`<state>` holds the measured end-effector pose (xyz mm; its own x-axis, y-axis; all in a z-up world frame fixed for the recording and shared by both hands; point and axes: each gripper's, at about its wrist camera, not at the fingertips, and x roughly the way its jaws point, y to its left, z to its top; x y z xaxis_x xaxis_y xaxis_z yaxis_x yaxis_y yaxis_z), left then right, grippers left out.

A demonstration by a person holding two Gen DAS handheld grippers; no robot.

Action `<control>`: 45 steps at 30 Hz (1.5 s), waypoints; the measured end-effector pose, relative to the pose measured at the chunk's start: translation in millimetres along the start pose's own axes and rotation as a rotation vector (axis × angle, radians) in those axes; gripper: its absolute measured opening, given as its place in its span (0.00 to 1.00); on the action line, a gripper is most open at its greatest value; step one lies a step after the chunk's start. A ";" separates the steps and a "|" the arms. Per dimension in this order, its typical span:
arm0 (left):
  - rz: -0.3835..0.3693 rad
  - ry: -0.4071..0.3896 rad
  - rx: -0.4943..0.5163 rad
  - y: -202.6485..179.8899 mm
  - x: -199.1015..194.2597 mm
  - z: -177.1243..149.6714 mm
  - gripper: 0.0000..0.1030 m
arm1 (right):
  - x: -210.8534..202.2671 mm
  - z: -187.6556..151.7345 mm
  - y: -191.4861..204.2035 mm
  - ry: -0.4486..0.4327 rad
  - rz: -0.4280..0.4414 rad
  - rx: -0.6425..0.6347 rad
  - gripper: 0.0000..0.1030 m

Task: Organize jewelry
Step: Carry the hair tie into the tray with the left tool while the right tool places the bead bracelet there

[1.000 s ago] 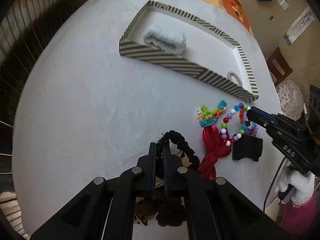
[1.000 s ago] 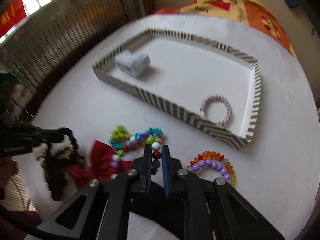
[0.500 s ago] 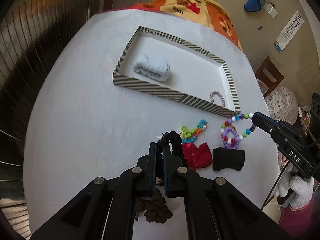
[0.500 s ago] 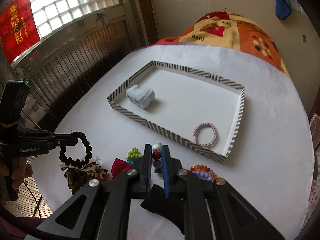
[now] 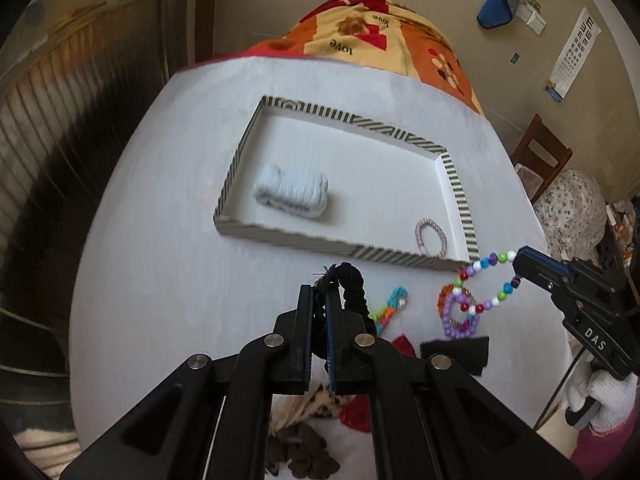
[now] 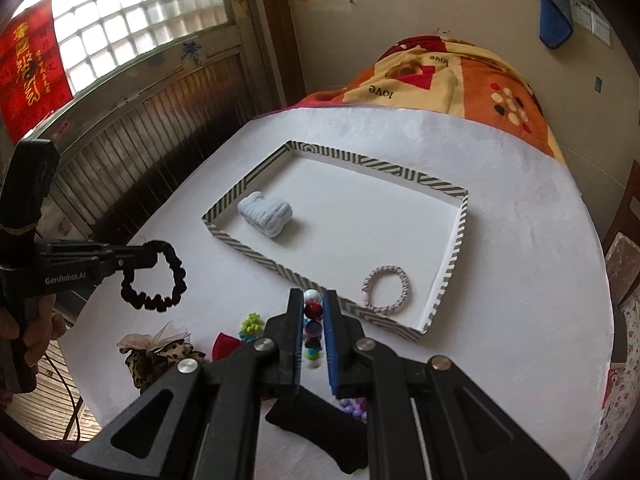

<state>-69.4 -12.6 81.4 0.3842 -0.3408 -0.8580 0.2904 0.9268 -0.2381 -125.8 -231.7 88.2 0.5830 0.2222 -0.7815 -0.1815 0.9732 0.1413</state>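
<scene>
Jaws of left gripper (image 5: 319, 300) pinch black scrunchie (image 6: 154, 276); right gripper (image 6: 313, 312) jaws clamp bead bracelet (image 5: 486, 280).

White round tabletop (image 6: 520, 280) | orange, yellow and red patterned blanket (image 6: 460, 80) behind it | glass-block window (image 6: 132, 28) and red hanging (image 6: 30, 68) at left | blue cloth (image 6: 554, 24) on beige wall | eye chart (image 5: 572, 56) | wooden chair (image 5: 540, 156) at right
</scene>
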 end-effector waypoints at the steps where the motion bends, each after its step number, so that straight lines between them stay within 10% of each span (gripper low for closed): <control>1: 0.003 -0.004 0.007 -1.6 0.9 3.6 0.00 | 0.5 1.1 -1.7 0.000 -0.001 0.003 0.10; 45: 0.065 0.019 -0.016 7.9 117.4 148.0 0.00 | 113.4 73.5 -72.0 0.092 -0.032 0.147 0.10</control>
<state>107.7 -68.6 46.1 0.3855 -0.2771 -0.8801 0.2513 0.9493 -0.1888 11.6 -272.2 34.1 0.5108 0.1912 -0.8382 -0.0426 0.9794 0.1975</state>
